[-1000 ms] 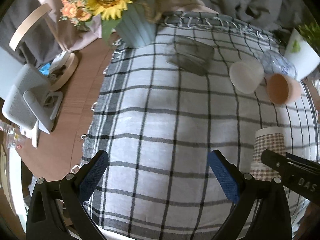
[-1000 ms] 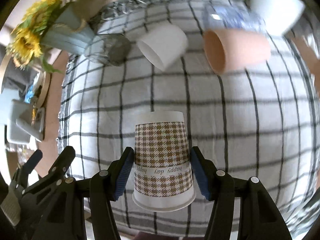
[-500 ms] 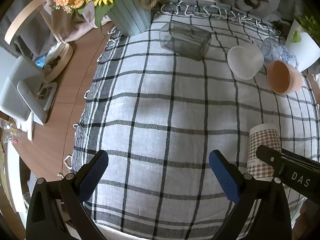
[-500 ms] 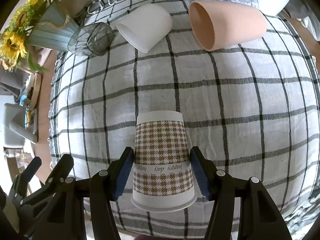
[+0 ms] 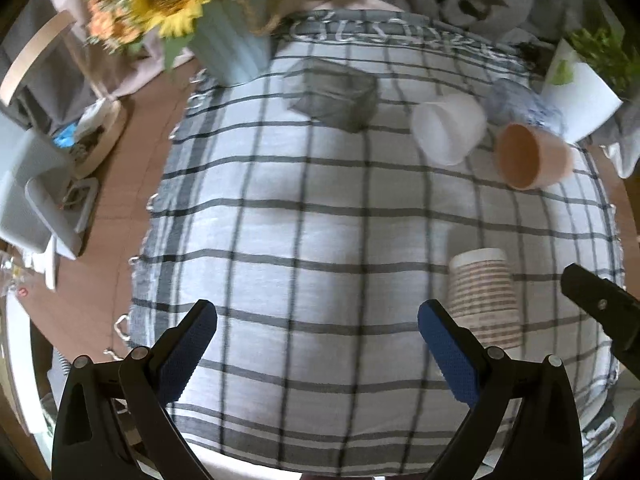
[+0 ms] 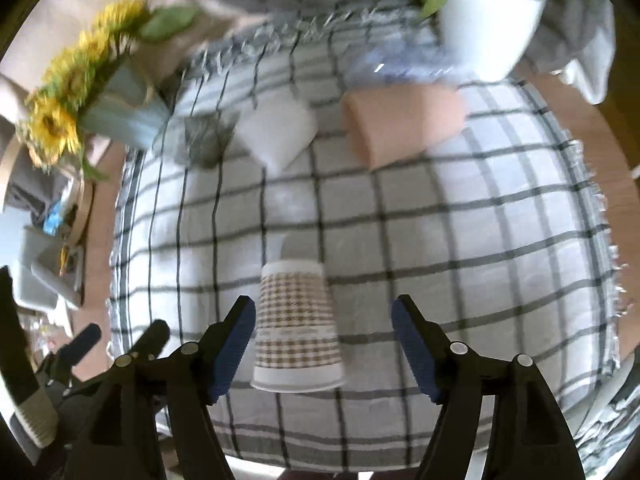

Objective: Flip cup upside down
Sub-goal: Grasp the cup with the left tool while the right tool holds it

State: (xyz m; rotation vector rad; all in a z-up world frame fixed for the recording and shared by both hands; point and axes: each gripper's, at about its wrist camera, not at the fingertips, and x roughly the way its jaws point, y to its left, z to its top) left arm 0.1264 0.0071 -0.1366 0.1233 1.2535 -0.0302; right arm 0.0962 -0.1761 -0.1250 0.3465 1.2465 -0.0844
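A brown houndstooth paper cup (image 6: 296, 328) stands upside down, rim on the checked tablecloth (image 6: 460, 248), near the table's front edge. It also shows in the left wrist view (image 5: 482, 298) at the right. My right gripper (image 6: 323, 344) is open; its left finger sits close beside the cup, its right finger well apart from it. My left gripper (image 5: 316, 344) is open and empty over the cloth, left of the cup.
A white cup (image 5: 448, 128), a peach cup (image 5: 528, 156), a clear patterned glass (image 5: 520, 104) and a dark square glass (image 5: 332, 92) lie on their sides at the back. A sunflower vase (image 5: 232, 48) and a white planter (image 5: 580, 96) stand at the far corners.
My right gripper has opened and let go of the paper cup, which now stands free on the cloth. Both views have shifted and are blurred by motion.
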